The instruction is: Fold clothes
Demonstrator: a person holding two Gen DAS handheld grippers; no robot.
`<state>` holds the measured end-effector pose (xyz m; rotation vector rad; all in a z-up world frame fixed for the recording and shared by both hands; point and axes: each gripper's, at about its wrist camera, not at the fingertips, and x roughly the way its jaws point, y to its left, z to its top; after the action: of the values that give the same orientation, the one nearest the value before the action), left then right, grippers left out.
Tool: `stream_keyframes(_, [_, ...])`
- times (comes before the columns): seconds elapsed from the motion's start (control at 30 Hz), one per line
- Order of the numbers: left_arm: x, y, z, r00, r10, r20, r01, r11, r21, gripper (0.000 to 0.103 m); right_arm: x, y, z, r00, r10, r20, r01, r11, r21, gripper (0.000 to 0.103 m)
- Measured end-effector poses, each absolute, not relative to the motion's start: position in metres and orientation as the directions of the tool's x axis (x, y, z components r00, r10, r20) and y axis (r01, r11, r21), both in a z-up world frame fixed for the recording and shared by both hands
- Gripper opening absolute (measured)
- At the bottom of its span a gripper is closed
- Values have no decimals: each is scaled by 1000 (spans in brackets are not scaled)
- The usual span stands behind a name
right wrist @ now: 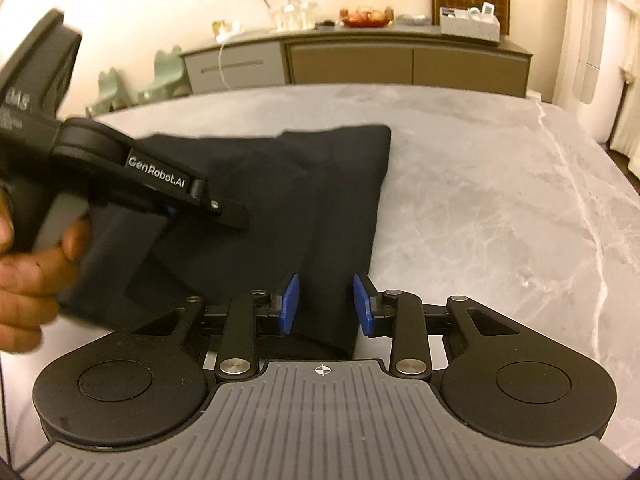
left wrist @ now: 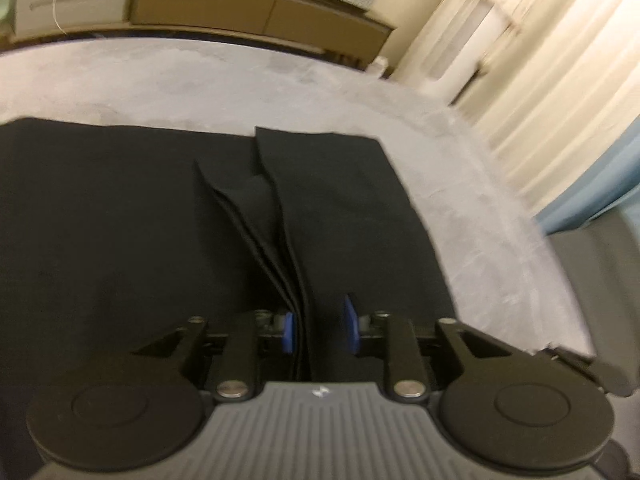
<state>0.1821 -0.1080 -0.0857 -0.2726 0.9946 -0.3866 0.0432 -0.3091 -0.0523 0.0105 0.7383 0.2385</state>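
Observation:
A black garment (left wrist: 120, 220) lies partly folded on the grey marble table (left wrist: 200, 76). Several layered fabric edges (left wrist: 276, 240) rise from it and run between the pads of my left gripper (left wrist: 320, 330). Those blue pads stand apart, the layers lying against the left one. In the right wrist view the left gripper (right wrist: 236, 218), held by a hand (right wrist: 28, 264), hovers over the garment (right wrist: 280, 200) with a cloth flap (right wrist: 152, 248) lifted under it. My right gripper (right wrist: 327, 306) is open at the garment's near right corner, a strip of cloth between its pads.
A long sideboard (right wrist: 360, 60) with a fruit bowl (right wrist: 366, 16) and boxes stands behind the table. Curtains (left wrist: 540, 80) hang on the right. Bare marble (right wrist: 500, 200) stretches to the right of the garment. A grey chair (left wrist: 600, 272) sits past the table edge.

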Motion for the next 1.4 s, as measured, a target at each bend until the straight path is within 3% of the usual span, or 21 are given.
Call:
stream_keyframes(0.1, [203, -102, -86, 519, -419, -745, 146, 902, -406, 54, 46, -305, -56, 702, 223, -676, -225, 970, 87, 34])
stream_keyframes(0.17, [217, -99, -86, 541, -407, -736, 117, 903, -414, 60, 51, -298, -63, 686, 207, -698, -232, 971, 60, 35])
stream_keyframes(0.23, [231, -95, -86, 562, -394, -727, 87, 902, -422, 54, 51, -293, -64, 688, 193, -700, -240, 970, 31, 37])
stream_keyframes(0.3, [238, -100, -81, 577, -410, -706, 138, 901, -411, 23, 50, -292, -63, 683, 191, -705, -244, 969, 26, 37])
stream_keyframes(0.37, [234, -98, -76, 606, -409, -682, 169, 904, -392, 26, 50, -290, -62, 684, 179, -707, -248, 969, 5, 37])
stream_keyframes(0.47, [234, -73, -85, 622, -322, -713, 44, 924, -379, 26, 46, -283, -56, 736, 163, -657, -249, 968, -39, 38])
stream_keyframes(0.6, [216, -31, -90, 641, -406, -651, -11, 843, -537, 39, 40, -254, -48, 777, 243, -581, -344, 937, -68, 47])
stream_keyframes(0.7, [210, -24, -92, 624, -448, -640, -7, 816, -578, 39, 47, -235, -55, 755, 260, -602, -379, 922, -76, 48])
stream_keyframes(0.8, [209, -28, -85, 621, -468, -628, 14, 809, -588, 43, 54, -217, -62, 732, 276, -622, -413, 907, -84, 44])
stream_keyframes(0.83, [210, -29, -82, 621, -476, -623, 23, 806, -592, 43, 56, -211, -64, 725, 281, -629, -425, 901, -86, 28])
stream_keyframes(0.87, [209, -29, -80, 620, -485, -616, 32, 801, -598, 44, 58, -205, -67, 717, 286, -636, -436, 896, -88, 18])
stream_keyframes(0.9, [207, -31, -77, 619, -493, -611, 40, 797, -602, 47, 59, -201, -67, 713, 288, -639, -441, 893, -88, 0])
stream_keyframes(1.17, [207, -58, -76, 563, -507, -653, 111, 829, -549, 60, 41, -216, -53, 752, 306, -584, -423, 903, -72, 0])
stream_keyframes(1.27, [208, -64, -85, 555, -482, -678, 97, 847, -523, 60, 38, -213, -54, 749, 327, -576, -448, 891, -76, 0])
stream_keyframes(1.3, [208, -64, -88, 555, -479, -680, 88, 847, -525, 60, 39, -210, -57, 752, 326, -573, -452, 888, -88, 7])
stream_keyframes(1.4, [207, -56, -92, 553, -498, -668, 63, 825, -562, 60, 42, -200, -66, 757, 322, -569, -463, 878, -118, 49])
